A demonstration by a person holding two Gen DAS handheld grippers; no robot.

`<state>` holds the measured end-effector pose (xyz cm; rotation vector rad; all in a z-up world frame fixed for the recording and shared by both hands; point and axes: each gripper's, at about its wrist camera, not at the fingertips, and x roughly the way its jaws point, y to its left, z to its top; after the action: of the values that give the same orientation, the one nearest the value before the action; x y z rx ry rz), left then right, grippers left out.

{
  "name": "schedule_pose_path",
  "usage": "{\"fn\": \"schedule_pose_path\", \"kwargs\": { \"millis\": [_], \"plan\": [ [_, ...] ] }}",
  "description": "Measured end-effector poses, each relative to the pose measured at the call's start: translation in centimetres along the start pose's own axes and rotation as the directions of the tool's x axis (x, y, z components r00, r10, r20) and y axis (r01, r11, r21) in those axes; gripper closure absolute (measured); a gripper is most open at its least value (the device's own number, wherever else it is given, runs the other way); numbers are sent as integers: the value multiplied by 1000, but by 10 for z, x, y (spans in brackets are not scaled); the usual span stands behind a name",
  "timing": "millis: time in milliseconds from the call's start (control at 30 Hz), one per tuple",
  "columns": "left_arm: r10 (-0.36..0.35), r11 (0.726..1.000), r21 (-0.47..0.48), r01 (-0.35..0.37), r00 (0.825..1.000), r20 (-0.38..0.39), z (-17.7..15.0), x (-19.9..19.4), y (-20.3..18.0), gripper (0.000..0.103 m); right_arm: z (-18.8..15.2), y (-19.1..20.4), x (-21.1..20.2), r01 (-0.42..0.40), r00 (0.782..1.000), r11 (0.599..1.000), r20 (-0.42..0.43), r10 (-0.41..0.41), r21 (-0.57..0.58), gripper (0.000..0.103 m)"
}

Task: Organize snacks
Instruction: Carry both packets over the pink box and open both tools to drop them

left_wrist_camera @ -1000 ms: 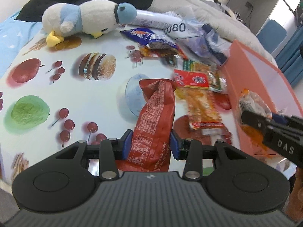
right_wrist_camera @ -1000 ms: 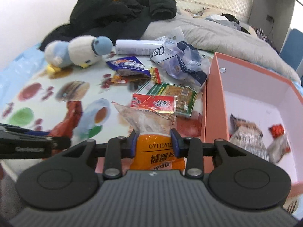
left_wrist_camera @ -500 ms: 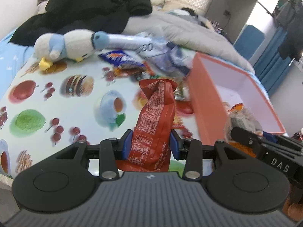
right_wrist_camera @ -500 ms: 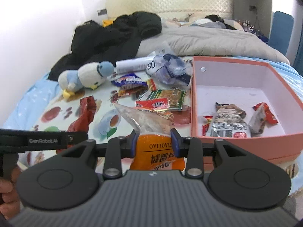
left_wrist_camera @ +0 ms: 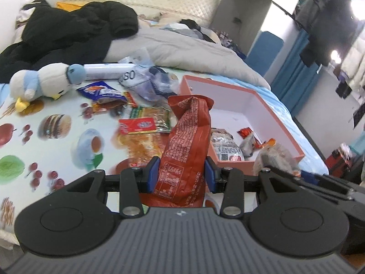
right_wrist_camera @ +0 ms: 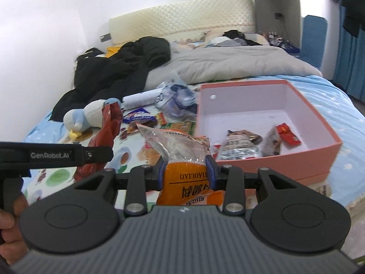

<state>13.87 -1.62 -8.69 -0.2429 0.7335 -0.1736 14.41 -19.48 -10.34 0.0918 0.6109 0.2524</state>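
plush penguin (left_wrist_camera: 43, 80); black jacket (left_wrist_camera: 68, 32); grey duvet (left_wrist_camera: 182, 48)

Between our left jaws we see a red snack bag (left_wrist_camera: 186, 150) of crinkled glossy foil, its printed skin catching light. Our right jaws pinch an orange packet (right_wrist_camera: 186, 171) of shiny plastic film, clear and wrinkled at the top. Beyond both, the salmon box (right_wrist_camera: 285, 157) looks like matt smooth cardboard, white inside. Left of the jaws lie a fuzzy cloth penguin plush (left_wrist_camera: 43, 82) and a glossy printed sheet (left_wrist_camera: 59, 150) over the bed.
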Motion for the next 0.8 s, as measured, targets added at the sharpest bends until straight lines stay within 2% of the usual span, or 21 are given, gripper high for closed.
{"fn": "schedule_pose_path", "kwargs": {
  "millis": [400, 800],
  "plan": [
    [-66, 996, 64, 67, 997, -27, 39, 41, -45, 56, 20, -42, 7, 49, 998, 996, 28, -51, 73, 64],
    [-113, 983, 135, 127, 988, -108, 87, 145, -102, 56, 54, -108, 53, 113, 993, 986, 23, -117, 121, 64]
  ]
}}
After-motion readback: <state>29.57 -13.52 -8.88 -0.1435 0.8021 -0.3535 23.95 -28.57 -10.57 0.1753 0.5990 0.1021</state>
